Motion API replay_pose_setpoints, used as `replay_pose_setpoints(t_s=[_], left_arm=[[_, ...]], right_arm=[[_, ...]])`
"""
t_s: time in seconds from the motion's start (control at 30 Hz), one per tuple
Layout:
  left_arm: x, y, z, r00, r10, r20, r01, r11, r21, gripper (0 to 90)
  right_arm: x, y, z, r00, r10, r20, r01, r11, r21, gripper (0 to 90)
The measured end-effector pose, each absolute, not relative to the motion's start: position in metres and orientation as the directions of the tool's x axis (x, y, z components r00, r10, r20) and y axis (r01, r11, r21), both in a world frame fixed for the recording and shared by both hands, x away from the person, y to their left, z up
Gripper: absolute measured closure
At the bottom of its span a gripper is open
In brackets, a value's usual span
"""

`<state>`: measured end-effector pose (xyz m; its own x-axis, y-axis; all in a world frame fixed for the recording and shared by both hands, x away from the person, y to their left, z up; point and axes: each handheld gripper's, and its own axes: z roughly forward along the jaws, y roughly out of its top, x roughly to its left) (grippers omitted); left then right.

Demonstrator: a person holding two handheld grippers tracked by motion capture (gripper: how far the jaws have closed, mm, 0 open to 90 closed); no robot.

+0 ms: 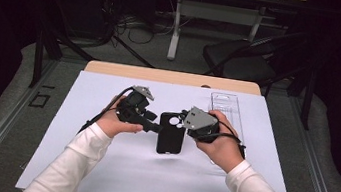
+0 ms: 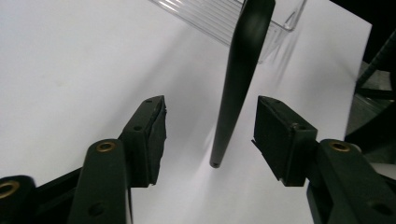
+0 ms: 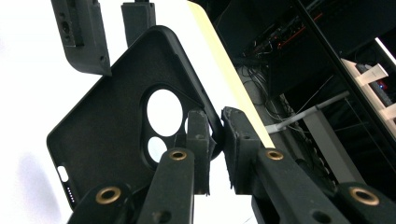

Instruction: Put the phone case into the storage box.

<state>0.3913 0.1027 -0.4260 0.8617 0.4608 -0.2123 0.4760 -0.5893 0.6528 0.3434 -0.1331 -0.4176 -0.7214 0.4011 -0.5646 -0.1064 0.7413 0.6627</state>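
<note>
I had the phone case (image 1: 171,133) up off the white sheet (image 1: 73,163), near the middle of the tabletop (image 1: 171,77), so both grippers could work its edges. The right gripper (image 1: 186,120) had its jaws pinched tight on the case's edge beside the camera cut-outs (image 3: 164,112), which carried the case and kept it on edge rather than flat. The left gripper (image 1: 156,129) had its jaws roughly half open, one on either side of the case's thin edge (image 2: 236,84), clear of it on both faces; I judged that gap let the case pass to the right without being dragged. The clear tray (image 1: 227,109) lay behind the right hand (image 1: 224,146), close enough for a short reach.
</note>
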Motion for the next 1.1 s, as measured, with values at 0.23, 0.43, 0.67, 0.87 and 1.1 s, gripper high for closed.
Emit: replay_pose_setpoints(t_s=[0.23,0.43,0.67,0.87,1.1], left_arm=[[0.392,0.111,-0.432,0.852,0.486,-0.195,0.471,-0.548,0.691,39.9],[0.388,0.118,-0.433,0.834,0.508,-0.213,0.493,-0.516,0.7,38.6],[0.383,0.124,-0.431,0.834,0.505,-0.224,0.492,-0.496,0.715,29.0],[0.381,0.128,-0.429,0.833,0.503,-0.233,0.494,-0.484,0.722,25.8],[0.381,0.132,-0.43,0.824,0.515,-0.239,0.506,-0.477,0.719,23.2]], right_arm=[[0.345,-0.135,-0.415,-0.723,0.399,-0.564,-0.111,0.738,0.665,81.5],[0.348,-0.137,-0.412,-0.721,0.398,-0.567,-0.114,0.739,0.664,81.5],[0.355,-0.142,-0.409,-0.714,0.401,-0.573,-0.112,0.744,0.659,81.5],[0.363,-0.147,-0.406,-0.707,0.411,-0.575,-0.112,0.738,0.665,81.5],[0.372,-0.157,-0.405,-0.699,0.419,-0.58,-0.105,0.742,0.662,81.5]])
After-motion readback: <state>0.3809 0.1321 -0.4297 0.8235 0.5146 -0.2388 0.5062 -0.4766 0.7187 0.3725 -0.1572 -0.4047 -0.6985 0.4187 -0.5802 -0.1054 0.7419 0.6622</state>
